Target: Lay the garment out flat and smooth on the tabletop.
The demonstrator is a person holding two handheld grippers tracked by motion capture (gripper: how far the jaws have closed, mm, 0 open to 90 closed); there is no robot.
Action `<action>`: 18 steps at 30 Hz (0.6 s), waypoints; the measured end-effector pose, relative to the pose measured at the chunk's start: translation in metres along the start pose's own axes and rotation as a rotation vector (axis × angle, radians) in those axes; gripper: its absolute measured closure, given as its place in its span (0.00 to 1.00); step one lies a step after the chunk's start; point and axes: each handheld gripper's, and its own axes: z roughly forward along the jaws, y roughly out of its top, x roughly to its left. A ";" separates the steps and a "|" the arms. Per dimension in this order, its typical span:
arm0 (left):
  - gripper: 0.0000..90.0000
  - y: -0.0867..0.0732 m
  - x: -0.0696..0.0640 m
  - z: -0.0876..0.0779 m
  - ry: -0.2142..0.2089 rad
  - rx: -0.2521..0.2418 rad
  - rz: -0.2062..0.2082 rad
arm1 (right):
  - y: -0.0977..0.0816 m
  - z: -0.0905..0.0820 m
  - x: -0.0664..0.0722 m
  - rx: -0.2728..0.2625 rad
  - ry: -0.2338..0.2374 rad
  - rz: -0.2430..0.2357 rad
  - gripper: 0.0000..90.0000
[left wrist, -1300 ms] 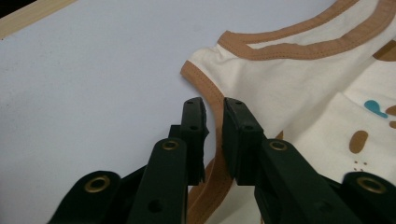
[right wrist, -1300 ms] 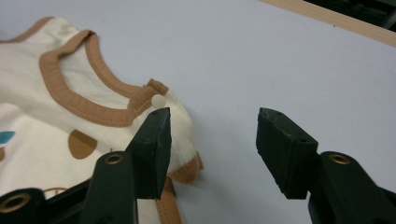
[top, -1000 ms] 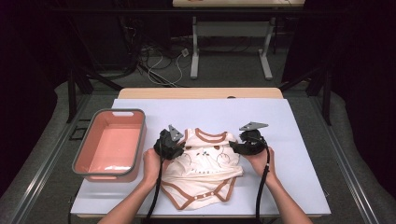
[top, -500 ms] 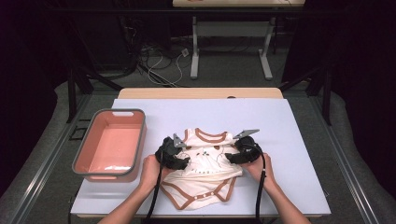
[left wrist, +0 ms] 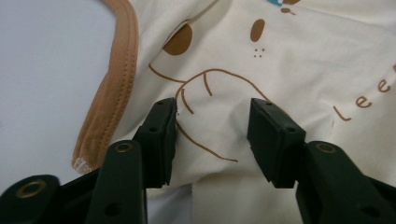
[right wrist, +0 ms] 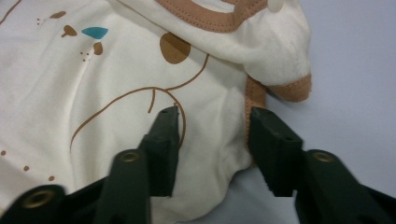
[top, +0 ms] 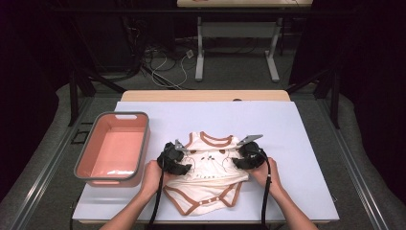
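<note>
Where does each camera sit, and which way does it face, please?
High view: above the person's side, looking forward and down on the table; forearms and both hand-held grippers show.
Left gripper view: rides the left hand-held gripper, jaws straddling the bodysuit.
Right gripper view: rides the right hand-held gripper, at the bodysuit's edge.
All share the bodysuit.

**A lit surface in a dark room**

The surface is covered by a pale lavender sheet, with a strip of bare wood along its 12 o'clock edge. Grey carpet lies around it. At 12 o'clock a second table's white legs stand on the floor, with loose cables at 11 o'clock. Black curtains darken both sides.
</note>
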 end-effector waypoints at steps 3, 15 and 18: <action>0.73 -0.001 0.001 0.000 -0.003 -0.017 -0.002 | -0.001 0.001 0.000 -0.018 0.008 -0.003 0.83; 0.96 -0.003 -0.008 -0.002 0.006 -0.027 0.054 | -0.001 -0.004 0.002 -0.016 0.022 -0.026 1.00; 0.96 -0.004 -0.012 -0.006 -0.003 -0.026 0.070 | -0.001 -0.010 0.004 -0.015 0.025 -0.036 1.00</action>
